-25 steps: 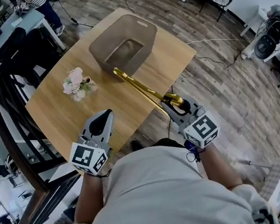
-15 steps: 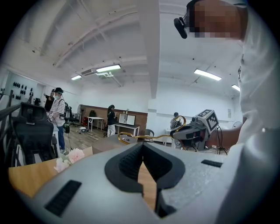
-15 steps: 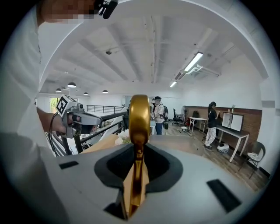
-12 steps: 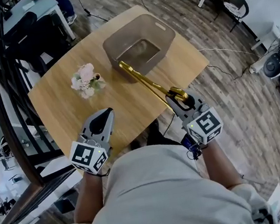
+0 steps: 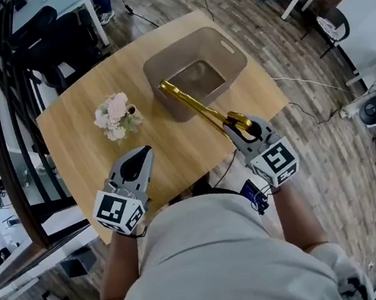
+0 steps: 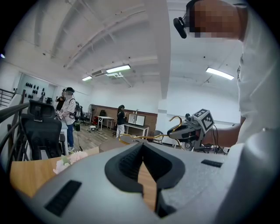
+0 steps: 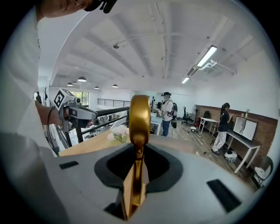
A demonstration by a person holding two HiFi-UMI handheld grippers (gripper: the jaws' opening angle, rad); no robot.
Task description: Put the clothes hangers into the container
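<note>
A gold clothes hanger (image 5: pixel 199 107) is held by its hook end in my right gripper (image 5: pixel 235 127), which is shut on it above the table's near right edge. The hanger slants up and away, and its far end hangs over the near left rim of the grey-brown container (image 5: pixel 229 46). In the right gripper view the gold hanger (image 7: pixel 140 118) stands pinched between the jaws of the right gripper (image 7: pixel 135 175). My left gripper (image 5: pixel 140 156) hovers over the table's near edge, shut with nothing in it. The left gripper (image 6: pixel 143 153) looks across at the hanger (image 6: pixel 144 138).
A small bunch of pale pink flowers (image 5: pixel 117 115) lies on the wooden table (image 5: pixel 85 160) left of the container. Office chairs (image 5: pixel 54 40) and a dark railing stand to the left. Cables cross the wood floor on the right. People stand far off in the room.
The head camera has shifted. My right gripper has carried the hanger slightly forward, so its far end now sits over the container's rim. The left gripper has stayed put.
</note>
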